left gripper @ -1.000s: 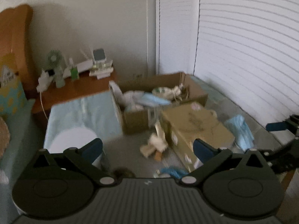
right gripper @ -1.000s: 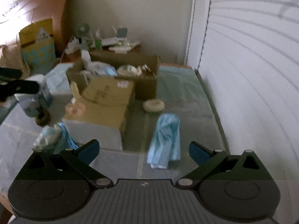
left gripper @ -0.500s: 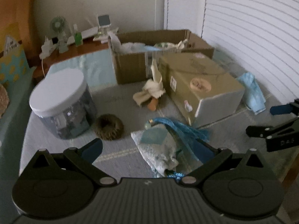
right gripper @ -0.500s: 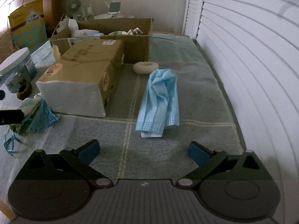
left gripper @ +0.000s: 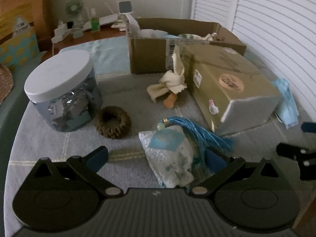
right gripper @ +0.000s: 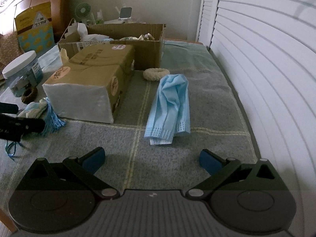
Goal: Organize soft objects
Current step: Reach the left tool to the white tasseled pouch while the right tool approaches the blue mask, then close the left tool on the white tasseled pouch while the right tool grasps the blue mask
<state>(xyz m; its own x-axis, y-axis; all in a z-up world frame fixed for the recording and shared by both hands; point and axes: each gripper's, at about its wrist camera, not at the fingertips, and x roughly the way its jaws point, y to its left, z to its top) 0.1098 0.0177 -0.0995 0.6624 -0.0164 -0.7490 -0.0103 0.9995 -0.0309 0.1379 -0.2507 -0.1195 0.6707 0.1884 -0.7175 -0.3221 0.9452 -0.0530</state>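
My left gripper [left gripper: 156, 157] is open, low over the mat, with a pale sachet with a blue tassel [left gripper: 169, 154] lying between its fingers. A brown scrunchie [left gripper: 113, 121] and a cream cloth bow [left gripper: 169, 85] lie beyond it. My right gripper [right gripper: 152, 158] is open and empty, just short of a blue face mask [right gripper: 169, 106]. A cream scrunchie [right gripper: 156, 73] lies behind the mask. An open cardboard box [right gripper: 138, 37] holding soft items stands at the back.
A tissue pack [right gripper: 88, 83] lies mid-mat between the grippers. A white-lidded jar [left gripper: 63, 88] stands at the left. A nightstand with a fan [left gripper: 74, 7] is behind. White shutters [right gripper: 266, 59] run along the right edge.
Both grippers have come down and forward toward the mat. The sachet now sits between my left fingers and the mask lies closer to my right gripper. Both stayed open.
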